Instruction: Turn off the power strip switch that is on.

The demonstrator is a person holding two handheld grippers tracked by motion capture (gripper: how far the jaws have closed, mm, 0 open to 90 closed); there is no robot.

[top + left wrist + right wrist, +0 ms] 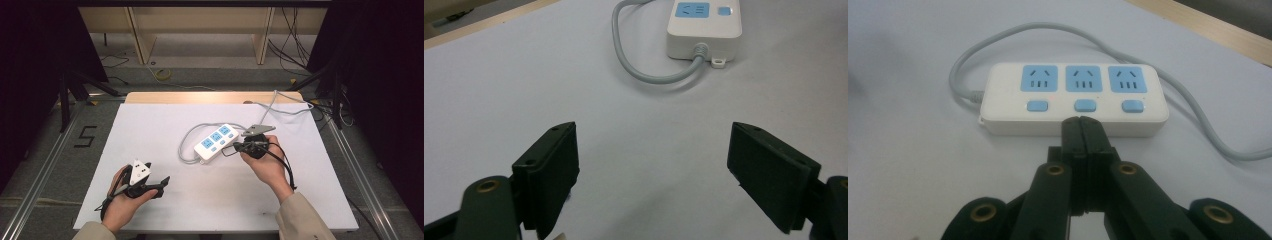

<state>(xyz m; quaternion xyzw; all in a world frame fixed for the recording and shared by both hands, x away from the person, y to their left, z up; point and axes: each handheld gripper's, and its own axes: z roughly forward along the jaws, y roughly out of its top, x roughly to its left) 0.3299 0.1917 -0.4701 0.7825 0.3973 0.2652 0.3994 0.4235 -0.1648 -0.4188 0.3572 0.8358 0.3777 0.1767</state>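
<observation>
A white power strip (pixel 216 142) with three blue sockets and three blue buttons lies near the middle of the white table, its grey cable (pixel 186 142) looping off its left end. My right gripper (pixel 237 145) is shut with nothing between its jaws, and its tip (pixel 1081 122) sits just in front of the strip (pixel 1074 98), near the middle button (pixel 1084 105). My left gripper (pixel 165 181) rests low at the front left, jaws wide open and empty (pixel 654 175), pointing toward the strip's cable end (pixel 704 31).
The white board (pixel 150 145) covers a wooden table (pixel 200 97). The grey cable runs off the far right edge (pixel 280 105). Black stands and floor cables surround the table.
</observation>
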